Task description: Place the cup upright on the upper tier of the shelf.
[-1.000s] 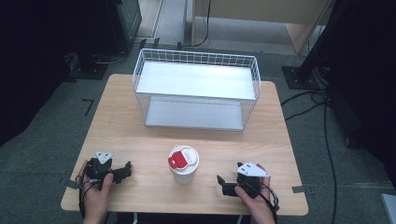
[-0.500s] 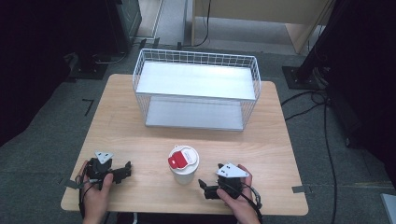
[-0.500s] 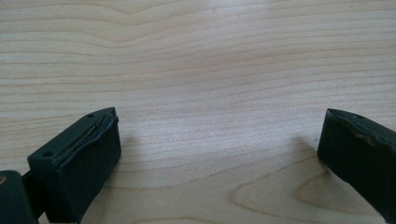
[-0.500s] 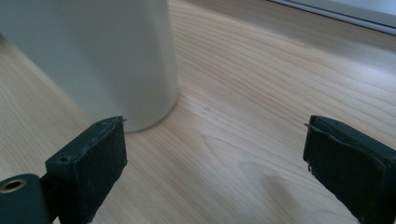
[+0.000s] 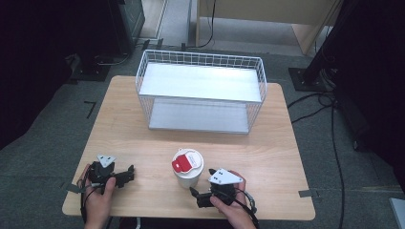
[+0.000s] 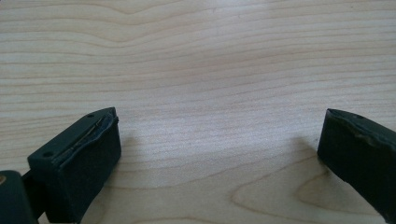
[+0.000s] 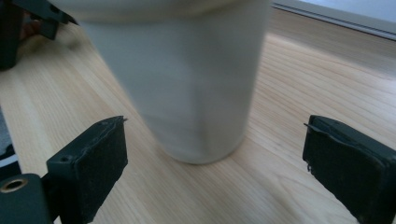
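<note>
The left gripper (image 5: 128, 172) lies where it lay a second ago, near the table's (image 5: 267, 143) front left corner, held low in the person's left hand (image 5: 98, 202). In the left gripper view its jaws stand wide apart over bare wood grain, with nothing between them. It plays no part in the work for now.

The cup (image 5: 187, 167), white with a white lid and a red tab on top, stands upright near the middle of the table's front edge, in the same spot as before. Behind it, toward the far edge, the white wire basket (image 5: 143, 71) sits with nothing in it.

The change is on the right. Over the last second the right gripper (image 5: 197, 196) has slid from near the front right corner toward the cup and now sits just beside it, tips pointing at its base. In the right gripper view the jaws are spread wide, and the cup's wall (image 7: 187, 93) rises close ahead, between them but beyond the pads (image 7: 93, 163), not touching. I judge this to be the approach for a grasp; a further push forward is needed before closing.

No brand, label or writing can be read on the cup, lid or basket.
</note>
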`<state>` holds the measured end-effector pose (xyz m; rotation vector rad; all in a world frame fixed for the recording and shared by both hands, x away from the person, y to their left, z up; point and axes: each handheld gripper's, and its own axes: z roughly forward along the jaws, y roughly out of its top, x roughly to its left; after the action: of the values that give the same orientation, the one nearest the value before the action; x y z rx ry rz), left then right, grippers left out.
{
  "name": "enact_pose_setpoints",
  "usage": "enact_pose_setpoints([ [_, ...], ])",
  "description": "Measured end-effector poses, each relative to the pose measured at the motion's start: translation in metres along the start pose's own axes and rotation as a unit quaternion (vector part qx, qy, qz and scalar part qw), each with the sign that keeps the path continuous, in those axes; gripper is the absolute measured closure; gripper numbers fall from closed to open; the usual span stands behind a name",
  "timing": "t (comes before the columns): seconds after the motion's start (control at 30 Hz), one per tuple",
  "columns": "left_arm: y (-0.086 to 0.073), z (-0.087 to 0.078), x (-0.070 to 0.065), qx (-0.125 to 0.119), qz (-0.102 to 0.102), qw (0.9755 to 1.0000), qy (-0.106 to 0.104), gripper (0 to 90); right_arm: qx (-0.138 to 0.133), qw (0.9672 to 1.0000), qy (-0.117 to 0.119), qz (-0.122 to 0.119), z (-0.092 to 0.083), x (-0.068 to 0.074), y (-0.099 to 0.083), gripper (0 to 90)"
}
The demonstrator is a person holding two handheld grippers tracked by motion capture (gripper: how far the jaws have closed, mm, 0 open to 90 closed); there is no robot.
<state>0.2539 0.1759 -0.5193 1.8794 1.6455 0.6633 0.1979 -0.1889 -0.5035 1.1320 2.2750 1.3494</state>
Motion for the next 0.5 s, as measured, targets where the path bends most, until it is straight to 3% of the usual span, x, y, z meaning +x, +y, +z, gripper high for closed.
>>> enact_pose_setpoints([
  [0.5,0.000,0.000,0.000,0.000,0.000,1.0000,0.000,0.0,-0.040,0.9988,0.013,0.024,0.013,0.016,0.008,11.5],
])
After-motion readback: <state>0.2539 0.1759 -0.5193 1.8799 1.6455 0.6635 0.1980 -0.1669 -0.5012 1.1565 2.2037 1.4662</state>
